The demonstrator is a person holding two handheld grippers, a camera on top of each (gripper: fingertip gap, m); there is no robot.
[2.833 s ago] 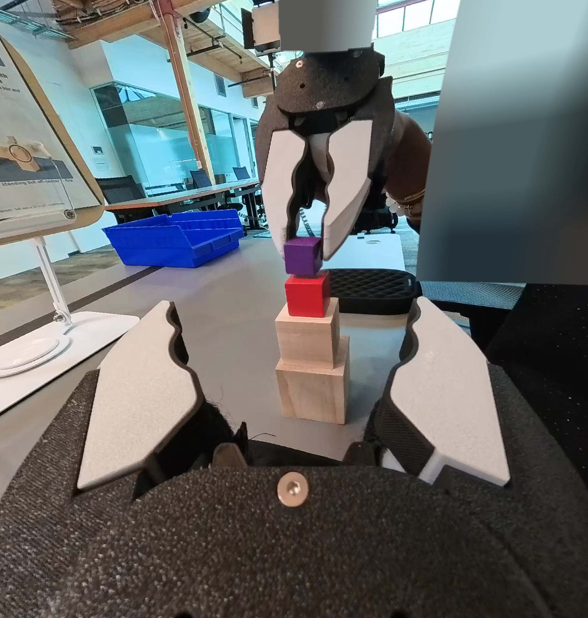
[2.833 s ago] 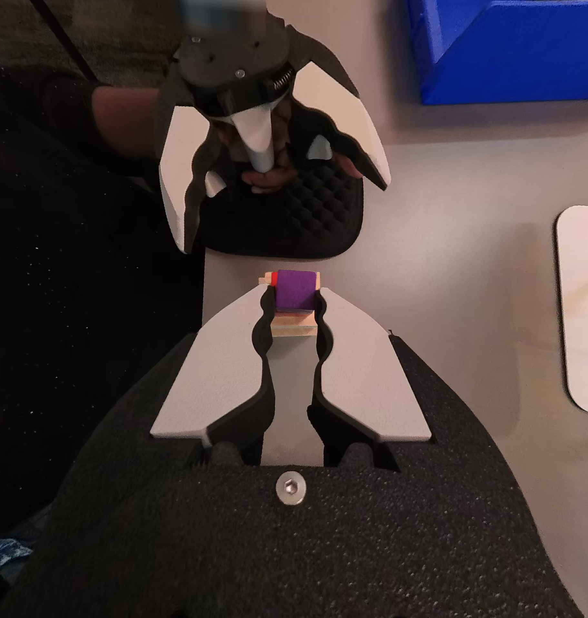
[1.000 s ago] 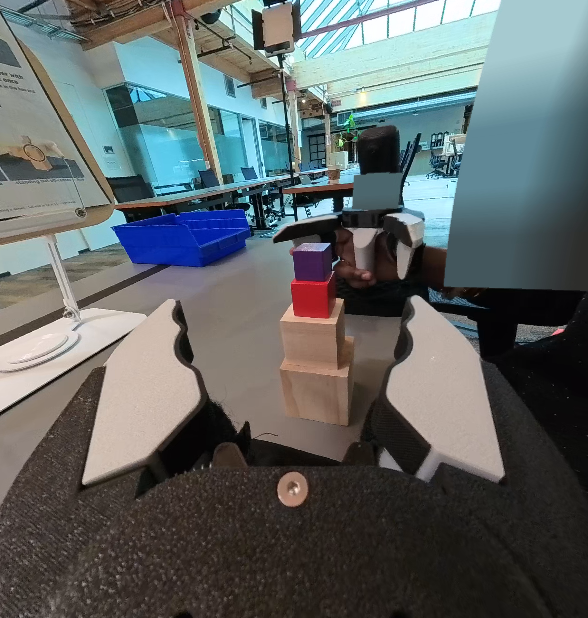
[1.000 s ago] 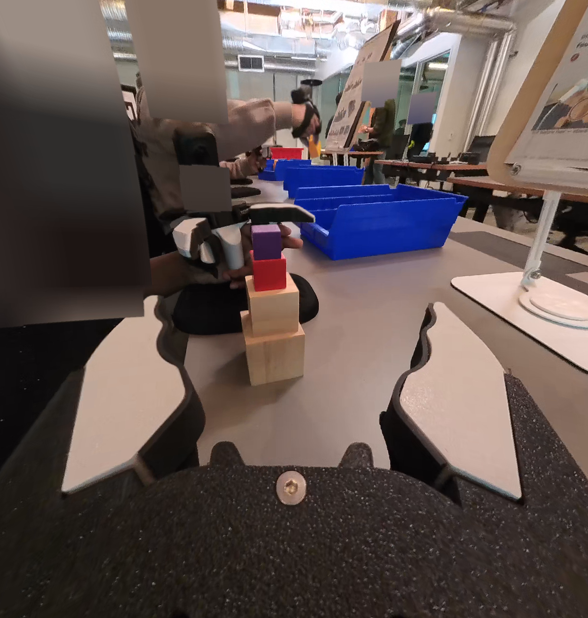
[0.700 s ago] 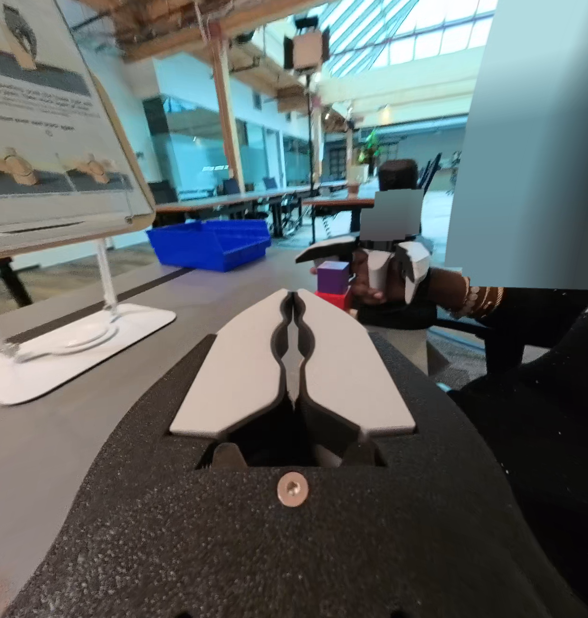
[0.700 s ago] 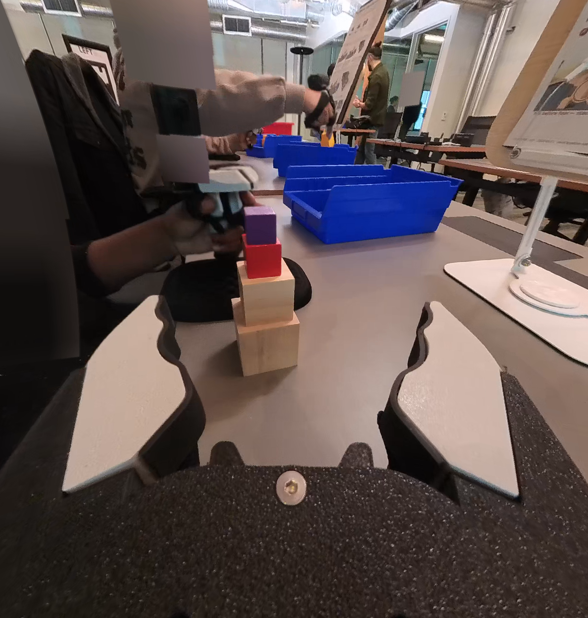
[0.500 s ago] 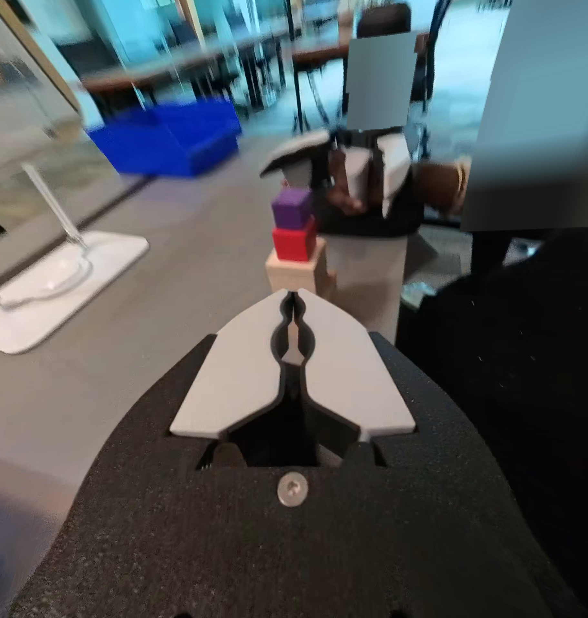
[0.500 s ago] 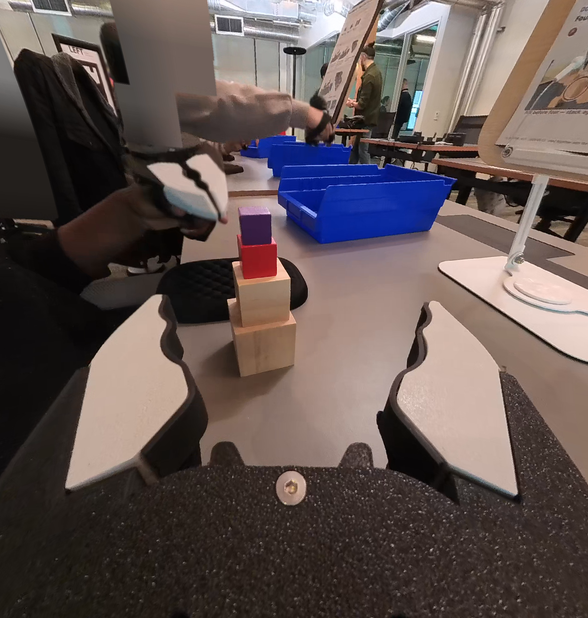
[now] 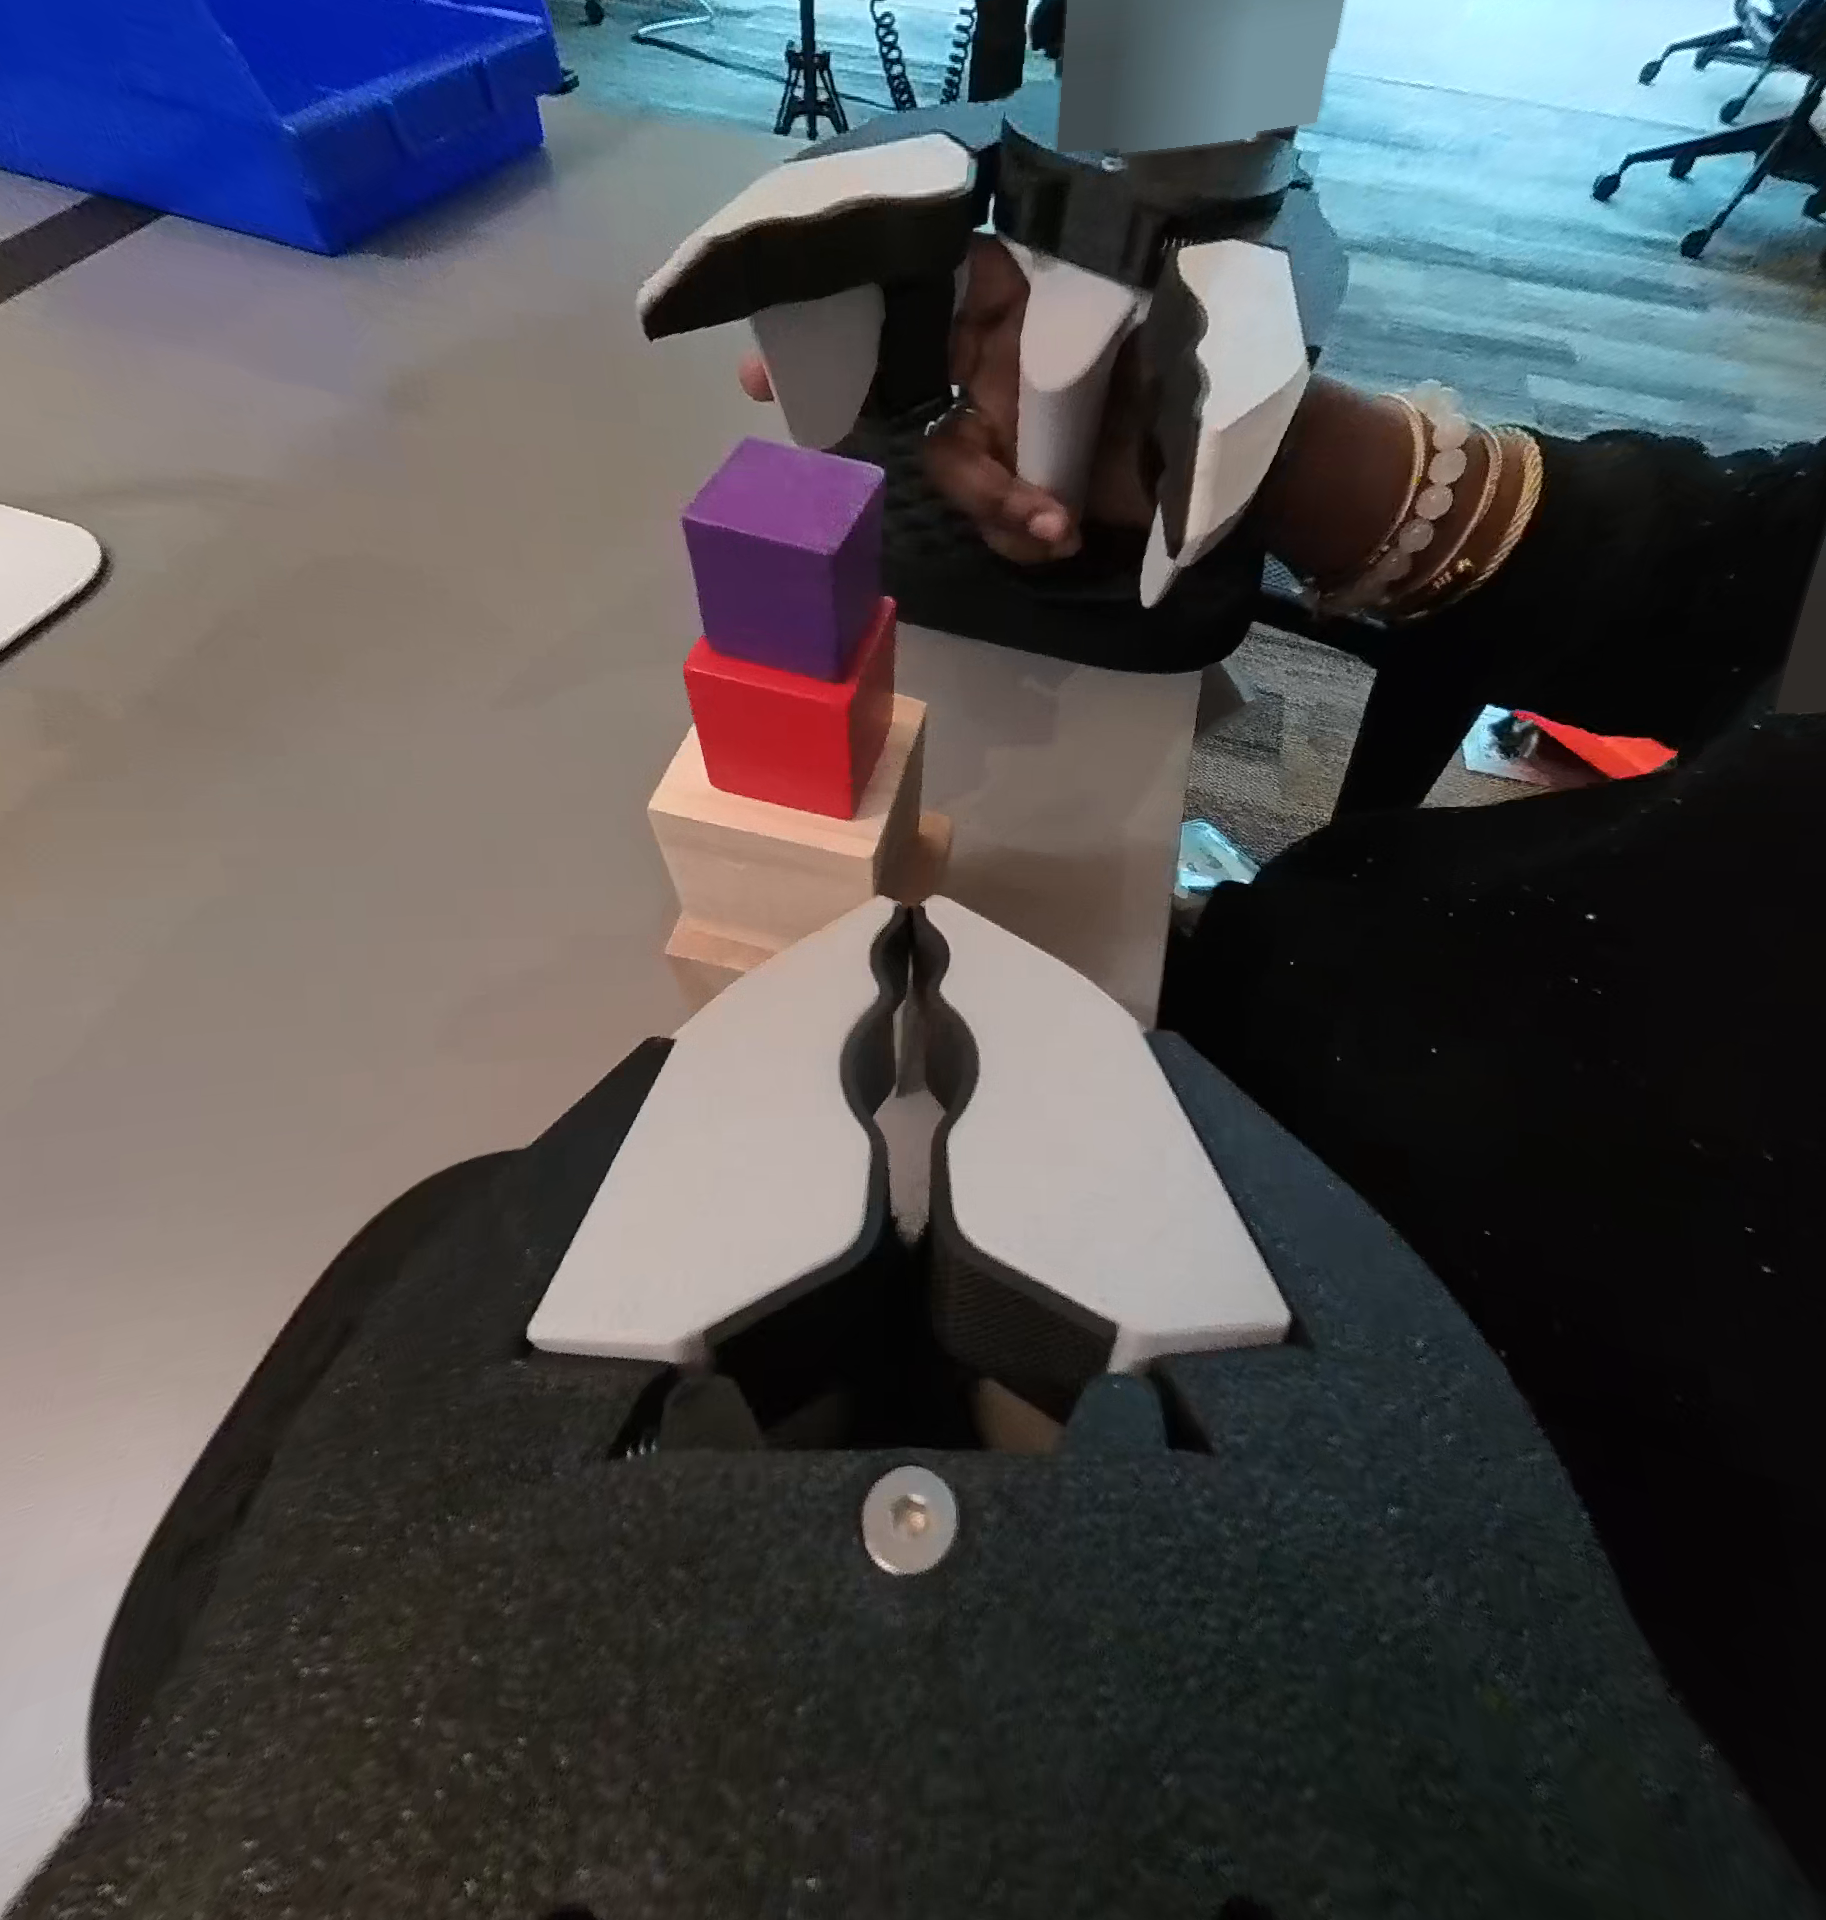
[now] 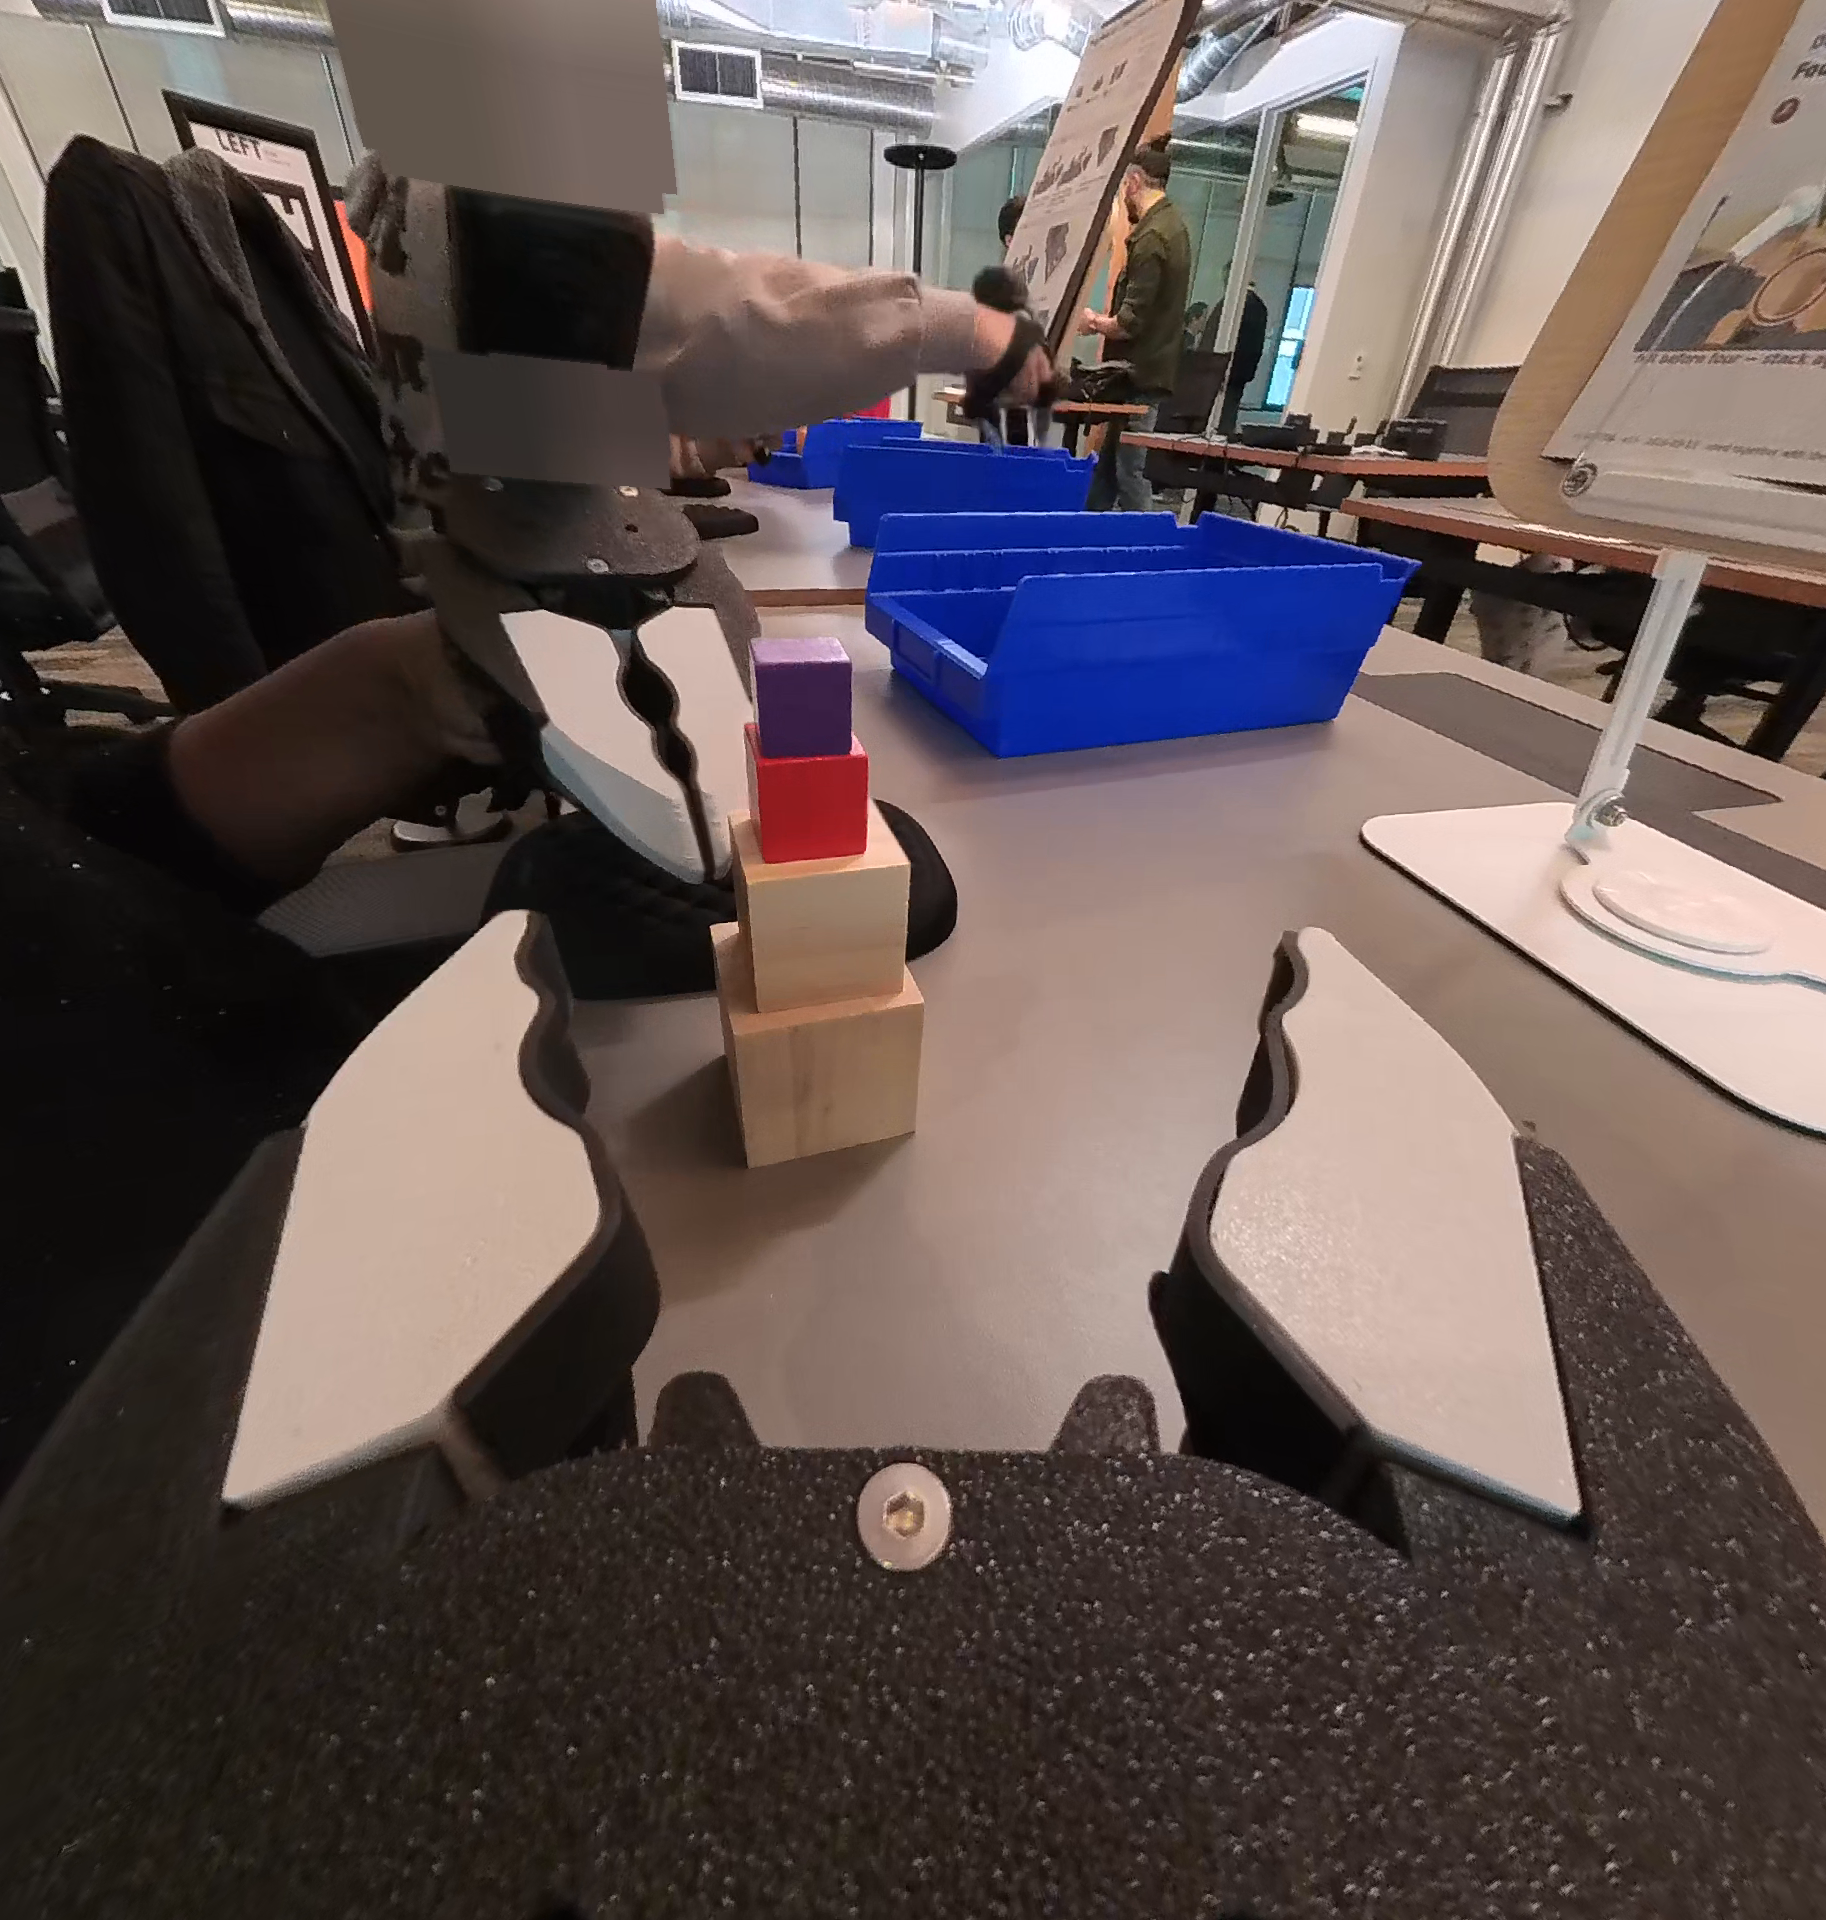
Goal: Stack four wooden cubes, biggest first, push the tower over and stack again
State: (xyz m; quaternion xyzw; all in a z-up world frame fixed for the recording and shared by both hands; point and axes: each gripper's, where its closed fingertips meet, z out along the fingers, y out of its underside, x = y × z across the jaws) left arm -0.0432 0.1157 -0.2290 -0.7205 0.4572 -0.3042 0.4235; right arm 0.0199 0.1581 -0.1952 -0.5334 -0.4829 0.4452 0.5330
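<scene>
A tower stands on the grey table: a purple cube on a red cube on two wooden blocks. My left gripper is shut with nothing between its pads. In the right wrist view its tips are at the left top edge of the upper wooden block. My right gripper is open and empty, low over the table, a short way in front of the tower. It shows in the left wrist view behind the purple cube and red cube.
A black padded mat lies behind the tower at the table's edge. A blue bin stands farther back. A white stand base with a sign board is at the right. People stand in the background. My hands' fingertips stand some 10 cm from each other. Both grippers' tips are roughly 6 cm from the purple cube.
My right gripper let go of the purple cube on top and drew back, open. My left gripper shut on air, then swung down to the tower's side.
</scene>
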